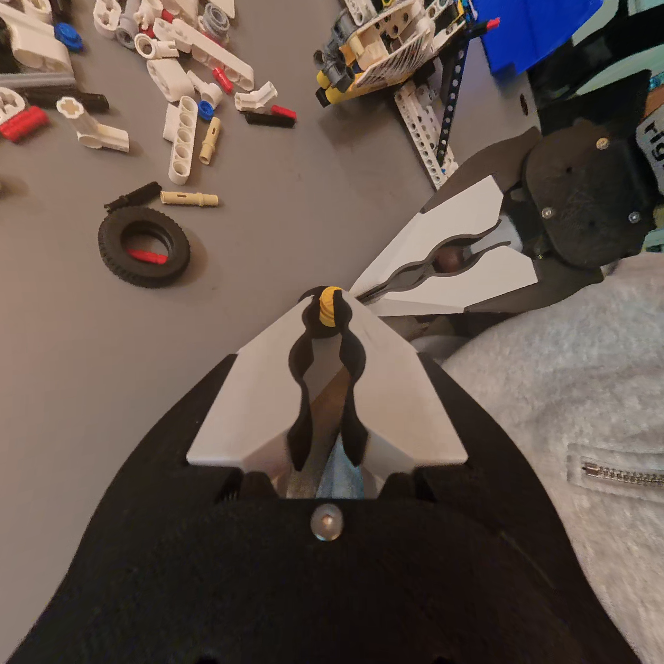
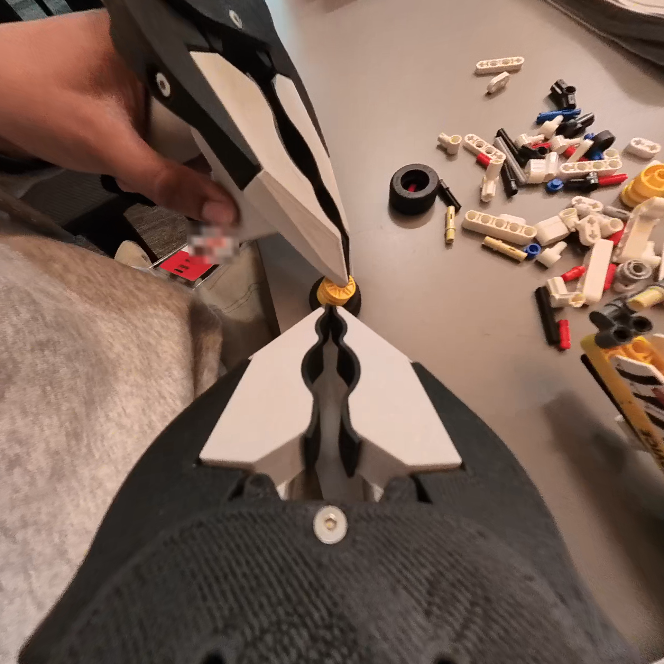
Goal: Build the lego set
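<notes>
Left gripper (image 1: 328, 305) pinches the yellow wheel hub (image 1: 330, 306); right gripper (image 2: 332, 312) sits closed, touching it. Press squarely so the tyre (image 2: 354, 305) seats evenly.

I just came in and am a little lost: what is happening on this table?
A person builds a Lego set with two handheld claws. The left claw grips a yellow wheel hub with a black tyre around it; the right claw, shut, touches it. A loose tyre, scattered pieces and the partly built model lie on the grey table.
</notes>
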Demonstrator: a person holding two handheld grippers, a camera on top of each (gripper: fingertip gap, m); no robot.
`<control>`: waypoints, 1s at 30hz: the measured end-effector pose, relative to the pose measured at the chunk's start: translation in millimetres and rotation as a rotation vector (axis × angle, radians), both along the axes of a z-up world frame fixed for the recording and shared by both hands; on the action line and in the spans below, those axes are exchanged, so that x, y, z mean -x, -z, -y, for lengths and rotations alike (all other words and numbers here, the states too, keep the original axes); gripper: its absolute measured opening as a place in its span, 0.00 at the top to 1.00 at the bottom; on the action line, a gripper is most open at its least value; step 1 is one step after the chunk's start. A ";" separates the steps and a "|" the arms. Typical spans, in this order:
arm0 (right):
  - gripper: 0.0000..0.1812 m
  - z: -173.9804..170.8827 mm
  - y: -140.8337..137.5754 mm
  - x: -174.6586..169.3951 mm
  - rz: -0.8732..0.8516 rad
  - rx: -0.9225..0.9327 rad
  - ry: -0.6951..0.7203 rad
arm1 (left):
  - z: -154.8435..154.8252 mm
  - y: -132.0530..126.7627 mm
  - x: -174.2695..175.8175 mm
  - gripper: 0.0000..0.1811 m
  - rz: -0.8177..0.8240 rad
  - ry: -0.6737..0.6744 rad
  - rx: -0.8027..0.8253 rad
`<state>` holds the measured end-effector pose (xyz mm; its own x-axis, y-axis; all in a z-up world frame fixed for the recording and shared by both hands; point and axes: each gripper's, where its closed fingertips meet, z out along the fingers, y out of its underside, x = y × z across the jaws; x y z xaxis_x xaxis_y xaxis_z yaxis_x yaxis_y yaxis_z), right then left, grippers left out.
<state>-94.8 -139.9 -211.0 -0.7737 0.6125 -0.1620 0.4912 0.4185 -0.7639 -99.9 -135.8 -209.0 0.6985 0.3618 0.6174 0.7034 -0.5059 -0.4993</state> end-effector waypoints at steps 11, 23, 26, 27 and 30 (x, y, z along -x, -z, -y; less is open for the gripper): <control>1.00 -0.4 -1.3 -0.5 0.016 0.043 0.024 | -0.1 -0.6 0.3 0.94 -0.039 0.000 -0.067; 0.91 6.9 -6.0 8.9 0.061 0.123 0.030 | -1.5 -3.6 1.4 0.94 0.036 -0.052 -0.196; 0.92 7.6 -4.5 9.8 0.065 0.126 0.023 | -2.7 -10.0 1.4 0.91 0.072 -0.065 -0.266; 0.92 7.4 -4.6 9.9 0.077 0.139 0.027 | -2.7 -17.1 2.0 0.90 0.054 -0.069 -0.309; 0.91 5.3 -6.8 11.0 0.100 0.194 0.050 | 2.2 -25.0 2.1 0.89 -0.040 -0.065 -0.328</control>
